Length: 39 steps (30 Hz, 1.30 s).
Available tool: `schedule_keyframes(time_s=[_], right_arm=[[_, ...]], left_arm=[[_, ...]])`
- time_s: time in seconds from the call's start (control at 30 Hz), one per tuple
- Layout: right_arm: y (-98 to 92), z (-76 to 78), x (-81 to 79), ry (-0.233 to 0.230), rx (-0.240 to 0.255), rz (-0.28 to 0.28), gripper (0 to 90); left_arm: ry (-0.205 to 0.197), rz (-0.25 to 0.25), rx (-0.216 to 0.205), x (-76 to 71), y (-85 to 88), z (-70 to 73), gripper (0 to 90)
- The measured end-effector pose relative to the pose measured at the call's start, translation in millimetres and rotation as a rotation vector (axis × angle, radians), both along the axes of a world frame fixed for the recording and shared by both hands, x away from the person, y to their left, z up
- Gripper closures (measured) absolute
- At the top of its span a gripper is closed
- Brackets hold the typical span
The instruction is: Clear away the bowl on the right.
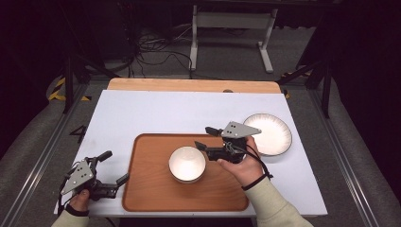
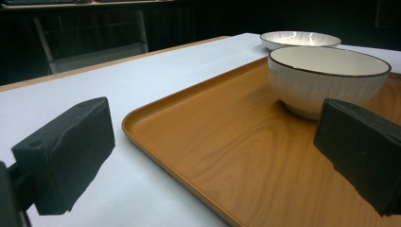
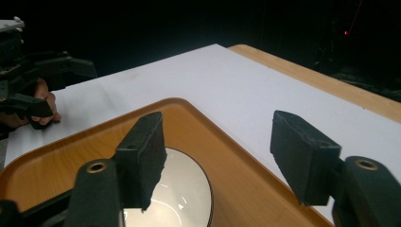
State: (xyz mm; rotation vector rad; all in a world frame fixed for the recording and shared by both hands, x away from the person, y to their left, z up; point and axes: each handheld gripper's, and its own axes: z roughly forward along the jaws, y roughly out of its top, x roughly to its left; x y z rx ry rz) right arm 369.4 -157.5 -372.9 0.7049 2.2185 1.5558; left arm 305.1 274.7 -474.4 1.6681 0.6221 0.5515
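The bowl [image 1: 187,163] stands upright near the middle of the wooden tray [image 1: 151,189], empty and white with a dark rim. Just right of it hovers the right gripper [image 1: 207,137], its fingers [image 3: 144,153] apart with nothing between them, one above the bowl's right edge without touching it. The tray lies on the near half of the white table [image 1: 142,113]. A plate [image 1: 267,134] rests on the table right of the tray, beyond the right hand [image 1: 243,166]. At the near left corner of the table the left gripper [image 1: 115,166] sits just left of the tray, fingers [image 2: 66,153] wide apart and empty, pointing right toward the tray
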Motion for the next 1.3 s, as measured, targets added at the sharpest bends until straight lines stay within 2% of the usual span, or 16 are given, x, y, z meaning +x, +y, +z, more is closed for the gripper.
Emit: schedule_keyframes(time_s=[0.27,0.43,0.9,1.2,1.3], right_arm=[[-15.1,0.8,-3.0,-0.05,0.044,0.022,30.2],[-22.5,2.2,-5.3,-0.069,0.05,0.035,28.9],[-60.5,1.5,-8.8,-0.08,0.051,-0.028,25.0],[-83.4,-3.9,-10.4,-0.085,0.049,-0.045,24.1],[-91.3,-4.8,-11.4,-0.092,0.063,-0.057,23.7]], left_arm=[[0.002,0.0,0.001,-0.1,-0.2,0.0,0.3],[0.001,-0.001,0.002,0.0,-0.1,0.1,0.3],[0.002,0.002,0.0,-0.1,-0.7,0.0,0.3],[0.003,0.002,0.004,-0.1,-0.7,0.2,0.3],[0.004,0.002,0.005,0.0,-0.7,0.2,0.3]])
